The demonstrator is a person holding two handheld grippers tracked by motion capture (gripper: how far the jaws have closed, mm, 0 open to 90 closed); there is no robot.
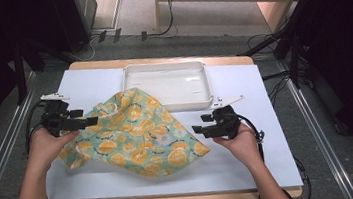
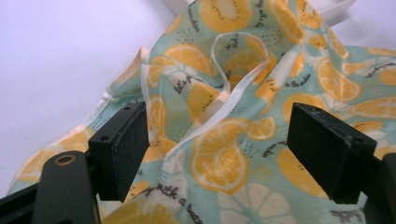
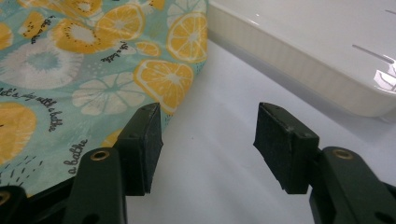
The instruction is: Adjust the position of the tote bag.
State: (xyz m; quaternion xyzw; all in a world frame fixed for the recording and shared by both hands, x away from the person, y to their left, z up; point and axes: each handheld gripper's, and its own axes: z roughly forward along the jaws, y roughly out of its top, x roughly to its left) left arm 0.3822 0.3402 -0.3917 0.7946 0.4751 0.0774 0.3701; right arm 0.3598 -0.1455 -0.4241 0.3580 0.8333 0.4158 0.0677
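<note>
The cloth (image 1: 133,134), teal with orange slices printed on it, lies rumpled on the white table (image 1: 252,161) at mid-left, its long axis running from about 10 o'clock down to 4 o'clock in the high view. Its far corner touches or overlaps the near rim of the white tray (image 1: 167,83), which sits at 12 o'clock from the cloth; which of the two I cannot tell.

The left gripper (image 1: 86,122) sits at the cloth's 9 o'clock edge, jaws spread wide with nothing between them; in the left gripper view a raised fold and hem of the fabric lies straight ahead between the jaws, so this hand is the nearer one for a pinch.

The right gripper (image 1: 199,128) stands at the cloth's 3 o'clock side, also wide open and empty. In the right gripper view the cloth's edge lies at 10 o'clock, just under the left jaw, with bare table in the gap and the tray wall at 1 o'clock.

Nothing blocks either approach; the tray's rim is the only nearby obstacle, and it would crowd the right gripper if that one moved forward
</note>
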